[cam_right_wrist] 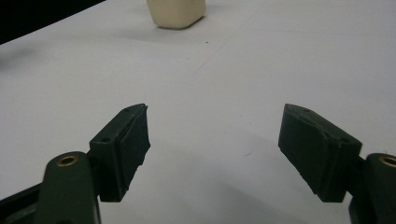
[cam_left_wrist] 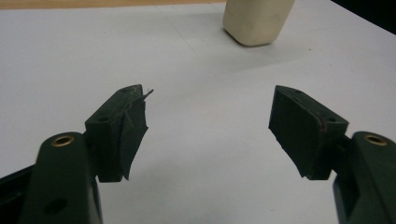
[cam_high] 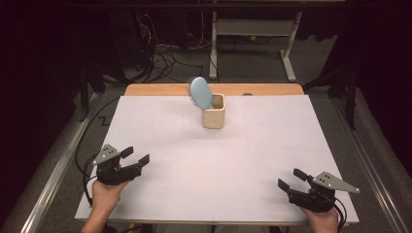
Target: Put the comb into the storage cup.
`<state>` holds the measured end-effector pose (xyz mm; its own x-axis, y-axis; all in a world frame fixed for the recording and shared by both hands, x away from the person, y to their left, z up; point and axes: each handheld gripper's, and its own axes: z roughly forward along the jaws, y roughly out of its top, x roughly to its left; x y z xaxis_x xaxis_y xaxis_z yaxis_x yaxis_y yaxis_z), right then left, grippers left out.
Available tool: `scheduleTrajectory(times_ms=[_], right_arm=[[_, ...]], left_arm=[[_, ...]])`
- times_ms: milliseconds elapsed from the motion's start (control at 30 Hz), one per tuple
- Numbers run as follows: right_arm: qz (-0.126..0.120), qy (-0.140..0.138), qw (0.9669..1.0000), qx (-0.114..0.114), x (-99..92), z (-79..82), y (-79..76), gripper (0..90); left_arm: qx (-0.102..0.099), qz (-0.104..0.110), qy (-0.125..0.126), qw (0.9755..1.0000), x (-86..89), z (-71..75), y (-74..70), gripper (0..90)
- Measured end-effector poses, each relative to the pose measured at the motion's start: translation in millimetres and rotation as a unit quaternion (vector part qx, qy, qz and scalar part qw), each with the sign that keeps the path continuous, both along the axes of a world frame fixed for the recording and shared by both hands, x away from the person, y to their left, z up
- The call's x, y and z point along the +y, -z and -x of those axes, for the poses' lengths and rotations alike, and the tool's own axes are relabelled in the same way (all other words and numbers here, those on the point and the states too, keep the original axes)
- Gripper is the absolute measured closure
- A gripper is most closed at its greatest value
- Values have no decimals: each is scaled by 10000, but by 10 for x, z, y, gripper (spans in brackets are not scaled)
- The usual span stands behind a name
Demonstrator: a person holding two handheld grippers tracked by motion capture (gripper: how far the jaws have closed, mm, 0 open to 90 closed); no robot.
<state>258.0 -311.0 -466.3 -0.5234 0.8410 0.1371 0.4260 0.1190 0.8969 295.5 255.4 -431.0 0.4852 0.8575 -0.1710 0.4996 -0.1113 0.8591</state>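
Observation:
A cream square cup [cam_high: 214,112] stands near the far middle of the white table [cam_high: 218,160], with a light-blue hairbrush [cam_high: 199,92] standing in it, head up and leaning left. My left gripper [cam_high: 135,156] rests at the near left, open, nothing between its jaws. At the near right my right gripper [cam_high: 291,178] is open too, with nothing held. In the left gripper view [cam_left_wrist: 210,107] the cup's base [cam_left_wrist: 257,21] sits far ahead, to the right. The right gripper view [cam_right_wrist: 215,128] has the cup [cam_right_wrist: 176,12] far ahead, to the left.
A wooden strip [cam_high: 214,89] runs along the table's far edge. Behind it are cables on the floor [cam_high: 165,56] and a white table frame [cam_high: 252,29]. Metal rails [cam_high: 53,174] flank the table on both sides.

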Motion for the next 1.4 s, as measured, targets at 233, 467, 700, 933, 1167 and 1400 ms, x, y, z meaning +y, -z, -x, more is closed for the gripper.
scheduleTrajectory(times_ms=[233, 467, 700, 933, 1167, 1400], right_arm=[[-7, 4, 10000, 3, -1, 0, 0, 253], [3, -8, 10000, 3, -2, -4, 0, 253], [3, -9, 10000, 9, -1, -3, 0, 253], [-17, -6, 10000, 17, -2, -1, -1, 253], [-16, -3, 10000, 10, -2, -1, 0, 253], [-18, 0, 10000, 6, -3, 0, 0, 253]], left_arm=[[68, 22, 12, 10000, 4, 17, 57, 288], [122, 39, 2, 9999, 10, 32, 109, 289], [166, 83, -31, 9998, 21, 64, 151, 290], [227, 77, -48, 9997, 30, 79, 197, 289], [232, 150, -112, 9996, 60, 83, 230, 289], [272, 161, -148, 9994, 68, 90, 268, 288]])
